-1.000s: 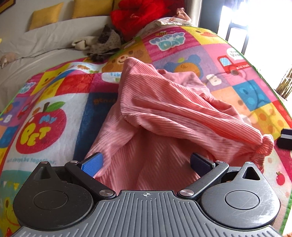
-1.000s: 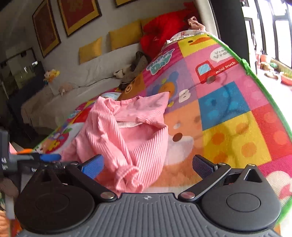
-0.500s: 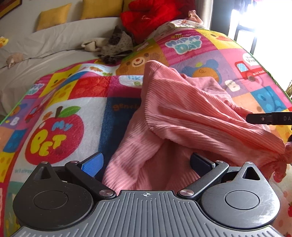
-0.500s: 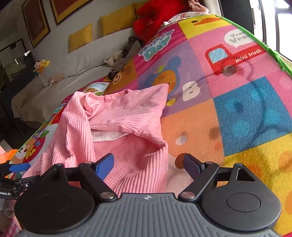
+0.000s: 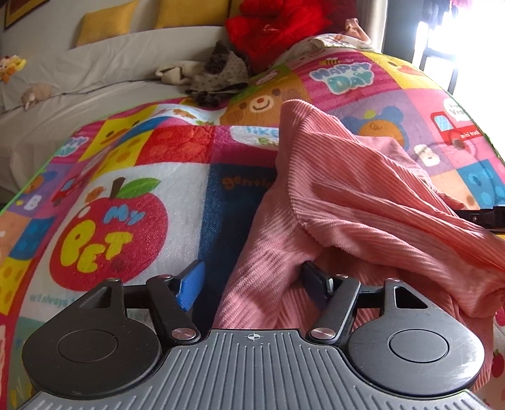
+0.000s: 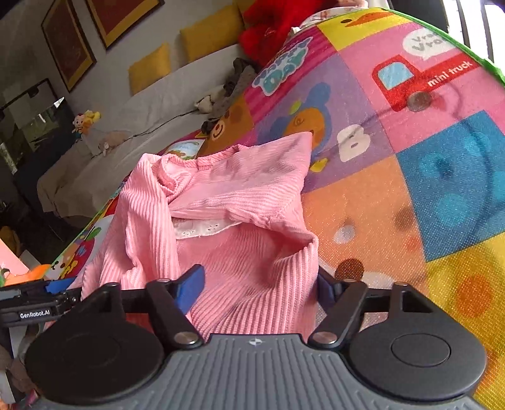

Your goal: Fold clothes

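Left wrist view
Left gripper (image 5: 252, 285): jaws spread wide, gripping nothing, low over the mat
Fingers (image 5: 191, 288): blue pad over bare mat, the other tip pressed into a pink fold
Pink ribbed garment (image 5: 363, 202): crumpled in a heap on the mat, right of centre, near edge lying between the open fingers
Play mat (image 5: 176, 189): bright cartoon squares, red apple panel left of the garment
Right gripper (image 5: 486, 216): dark body showing at the right edge, behind the garment; jaws hidden here
Background: yellow cushions (image 5: 104, 20), red plush (image 5: 274, 28), grey clothes (image 5: 221, 75) on a pale sofa

Right wrist view
Right gripper (image 6: 257, 288): jaws apart, straddling the garment's near hem, nothing clamped
Pink ribbed garment (image 6: 227, 202): bunched, white lace trim (image 6: 202, 228) showing inside a fold
Play mat (image 6: 410, 176): bare to the right, truck panel beyond
Left gripper (image 6: 38, 299): at the left edge, blue tip against pink cloth
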`<state>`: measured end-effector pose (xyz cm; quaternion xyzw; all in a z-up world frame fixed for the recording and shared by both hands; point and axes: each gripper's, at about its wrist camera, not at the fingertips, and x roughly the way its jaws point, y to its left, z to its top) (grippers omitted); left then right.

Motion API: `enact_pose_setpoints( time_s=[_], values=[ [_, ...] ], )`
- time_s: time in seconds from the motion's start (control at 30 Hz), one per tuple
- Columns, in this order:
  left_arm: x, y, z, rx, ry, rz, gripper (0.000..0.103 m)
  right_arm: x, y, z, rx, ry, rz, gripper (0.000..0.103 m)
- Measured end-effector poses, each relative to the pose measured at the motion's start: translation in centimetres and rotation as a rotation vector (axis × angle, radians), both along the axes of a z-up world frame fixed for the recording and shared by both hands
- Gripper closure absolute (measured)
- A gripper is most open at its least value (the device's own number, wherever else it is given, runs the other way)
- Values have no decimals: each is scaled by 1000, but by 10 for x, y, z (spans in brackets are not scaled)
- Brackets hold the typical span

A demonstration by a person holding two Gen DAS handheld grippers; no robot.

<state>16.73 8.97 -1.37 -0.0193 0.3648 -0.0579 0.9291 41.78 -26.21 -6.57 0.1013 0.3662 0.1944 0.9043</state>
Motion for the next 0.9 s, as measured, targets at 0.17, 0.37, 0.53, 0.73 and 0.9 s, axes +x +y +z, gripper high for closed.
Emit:
enact_pose_setpoints(
  time_s=[0.17, 0.37, 0.53, 0.73, 0.9],
  values=[
    [-6, -6, 0, 26, -21, -45, 60, -6, 5, -1, -53, -14, 29, 93],
    [-32, -14, 4, -8, -3, -101, 89, -39, -10, 5, -54, -16, 68, 99],
    [-86, -28, 8, -63, 39, -253, 88, -91, -38, 18, -115, -29, 107, 95],
    [-109, -28, 16, -19, 1, -246, 59, -150, -63, 52, -87, -117, 214, 45],
    [-117, -40, 35, 14, -93, -301, 38, -172, -53, 52, -67, -81, 317, 38]
  ],
)
